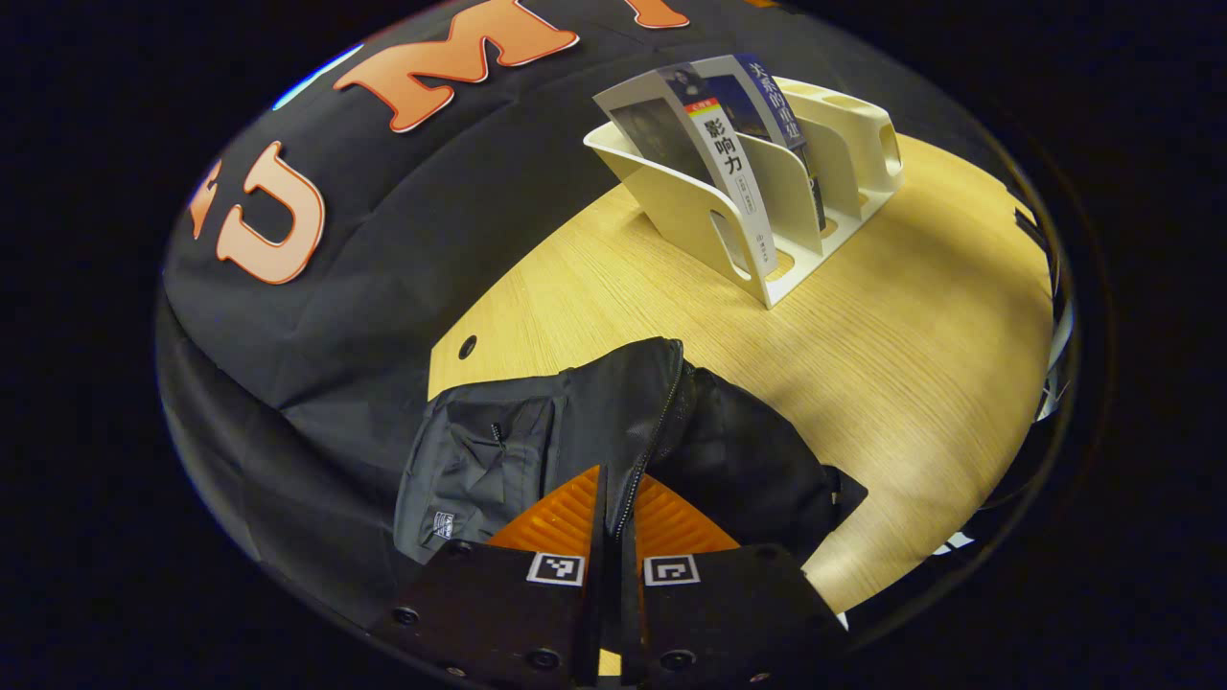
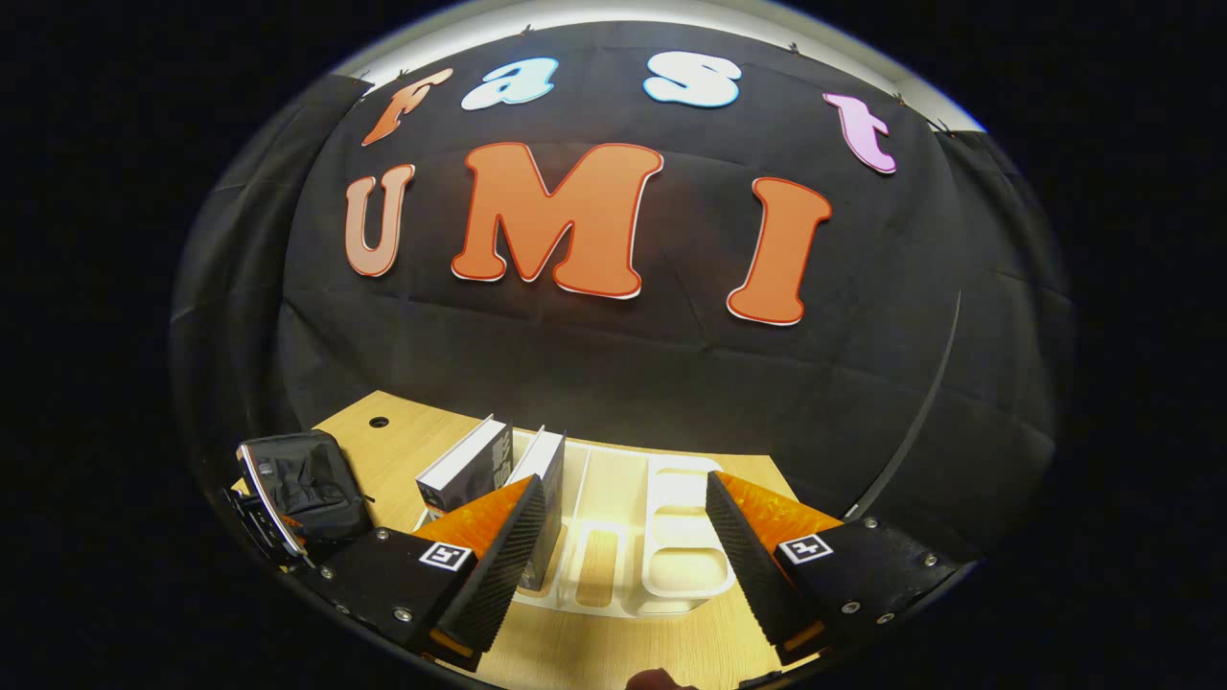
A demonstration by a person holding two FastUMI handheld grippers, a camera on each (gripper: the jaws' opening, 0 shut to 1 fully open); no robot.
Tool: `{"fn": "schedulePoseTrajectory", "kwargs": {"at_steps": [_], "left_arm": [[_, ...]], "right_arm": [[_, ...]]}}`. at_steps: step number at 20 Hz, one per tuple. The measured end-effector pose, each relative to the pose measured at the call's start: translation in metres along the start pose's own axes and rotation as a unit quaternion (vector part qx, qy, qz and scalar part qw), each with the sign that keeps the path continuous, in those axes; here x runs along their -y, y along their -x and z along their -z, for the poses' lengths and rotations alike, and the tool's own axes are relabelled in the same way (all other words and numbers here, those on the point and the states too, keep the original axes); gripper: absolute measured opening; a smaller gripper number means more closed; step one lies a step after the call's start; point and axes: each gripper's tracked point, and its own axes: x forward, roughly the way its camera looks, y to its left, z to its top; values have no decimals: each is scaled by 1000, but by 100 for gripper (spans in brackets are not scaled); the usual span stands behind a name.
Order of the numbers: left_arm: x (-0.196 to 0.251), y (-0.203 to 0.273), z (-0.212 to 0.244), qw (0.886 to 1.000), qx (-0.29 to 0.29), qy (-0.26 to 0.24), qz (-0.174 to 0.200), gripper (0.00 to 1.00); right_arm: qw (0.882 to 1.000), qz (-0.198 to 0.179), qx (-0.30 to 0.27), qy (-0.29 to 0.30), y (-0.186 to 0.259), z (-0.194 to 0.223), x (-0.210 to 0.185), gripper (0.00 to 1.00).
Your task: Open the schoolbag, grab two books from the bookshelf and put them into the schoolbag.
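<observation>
My left hand-held gripper (image 1: 613, 522) is clamped on the schoolbag's (image 1: 537, 441) zipper to open it on the counter (image 1: 911, 364), while my right hand-held gripper (image 2: 618, 537) stands apart before the bookshelf (image 2: 661, 537) holding both books (image 2: 470, 470).

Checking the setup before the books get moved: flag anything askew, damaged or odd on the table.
Nothing looks damaged or spilled. The two books lean tilted in the white bookshelf, which is normal for its slanted dividers. The black schoolbag lies slumped on the wooden table, with the left hand-held gripper closed at its zipper.
</observation>
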Motion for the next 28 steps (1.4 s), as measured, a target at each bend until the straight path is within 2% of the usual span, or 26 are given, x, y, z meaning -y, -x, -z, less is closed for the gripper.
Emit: {"fn": "schedulePoseTrajectory", "kwargs": {"at_steps": [6,10,14,22,28], "left_arm": [[-33,21,-15,996,20,30,80,6],[-59,33,-23,989,25,64,132,6],[-79,42,-29,980,23,81,181,6],[-131,57,-40,970,25,92,225,6],[-152,57,-47,965,16,78,249,6]], "right_arm": [[999,-23,-41,12,-15,-7,-40,100],[997,-40,-70,18,-23,-8,-64,100],[991,-62,-120,-4,-31,-2,-88,100],[978,-74,-196,18,-46,-5,-115,100],[955,-112,-275,-3,-57,0,-150,100]]}}
